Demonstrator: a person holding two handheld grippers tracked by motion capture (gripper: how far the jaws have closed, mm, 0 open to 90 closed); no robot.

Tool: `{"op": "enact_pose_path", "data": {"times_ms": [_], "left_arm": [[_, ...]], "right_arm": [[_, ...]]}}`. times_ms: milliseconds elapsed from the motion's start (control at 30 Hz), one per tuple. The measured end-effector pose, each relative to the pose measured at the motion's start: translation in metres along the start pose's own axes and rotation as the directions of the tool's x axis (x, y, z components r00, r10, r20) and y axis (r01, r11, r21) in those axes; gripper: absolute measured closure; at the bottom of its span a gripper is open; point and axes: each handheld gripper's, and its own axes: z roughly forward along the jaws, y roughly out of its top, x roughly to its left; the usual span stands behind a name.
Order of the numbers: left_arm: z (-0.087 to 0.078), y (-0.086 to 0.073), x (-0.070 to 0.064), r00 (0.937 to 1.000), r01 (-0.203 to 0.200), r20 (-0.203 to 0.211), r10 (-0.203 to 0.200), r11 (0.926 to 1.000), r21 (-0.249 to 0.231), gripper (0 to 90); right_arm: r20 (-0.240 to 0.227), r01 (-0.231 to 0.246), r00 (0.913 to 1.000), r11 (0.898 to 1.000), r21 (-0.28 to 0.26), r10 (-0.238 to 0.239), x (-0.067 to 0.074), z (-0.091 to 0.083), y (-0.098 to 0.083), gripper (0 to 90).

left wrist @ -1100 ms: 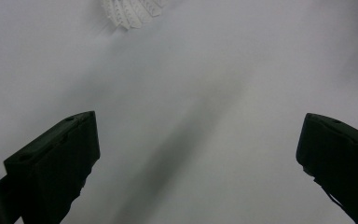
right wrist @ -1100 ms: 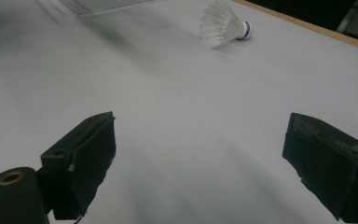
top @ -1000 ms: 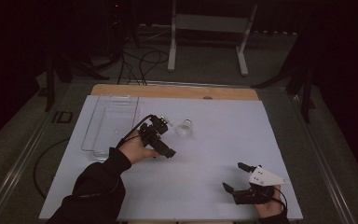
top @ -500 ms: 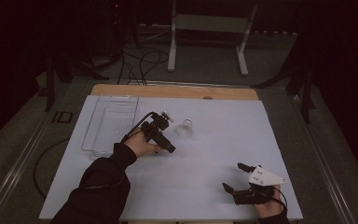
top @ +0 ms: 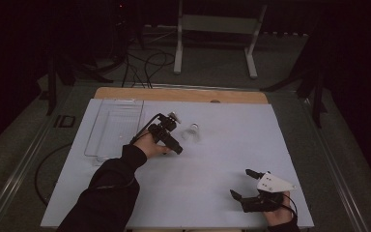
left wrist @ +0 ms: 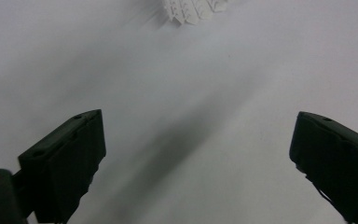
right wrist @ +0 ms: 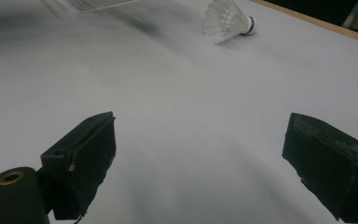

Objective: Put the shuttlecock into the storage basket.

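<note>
The left gripper (top: pixel 176 147) is wide open near the shuttlecock (top: pixel 191 132), ready to grab it. The right gripper (top: pixel 241 184) rests open, waiting.

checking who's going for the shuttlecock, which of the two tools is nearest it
The left tool, open, just left of the shuttlecock near the clear tray. The right tool rests apart at the table's near right corner.

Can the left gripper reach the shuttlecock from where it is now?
Probably yes. The left gripper is open and close to the shuttlecock, which lies alone on the white table with nothing between them.
</note>
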Motion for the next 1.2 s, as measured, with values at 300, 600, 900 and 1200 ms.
{"op": "enact_pose_path", "data": {"times_ms": [300,600,900,1200], "left_arm": [[0.008,0.012,-0.001,0.9999,0.015,0.002,-0.015,0.9998,0.015,11.1],[0.014,0.021,0.002,0.9983,0.05,-0.031,-0.05,0.9987,0.011,17.4],[0.019,0.028,0.005,0.9977,0.067,-0.008,-0.067,0.9977,0.0,17.3],[0.025,0.035,0.004,0.9976,0.068,-0.013,-0.068,0.9974,-0.024,26.7]], "right_arm": [[-0.003,0.0,1.0,1.0,0.0,0.0,0.0,0.0,0.0,9.6],[-0.006,-0.002,1.0,1.0,0.004,0.002,0.0,0.0,0.0,9.6],[-0.007,0.003,1.0,1.0,0.004,-0.003,0.0,0.0,-0.001,9.5],[-0.007,-0.003,1.0,1.0,0.01,0.003,0.0,0.001,-0.001,9.5]]}}
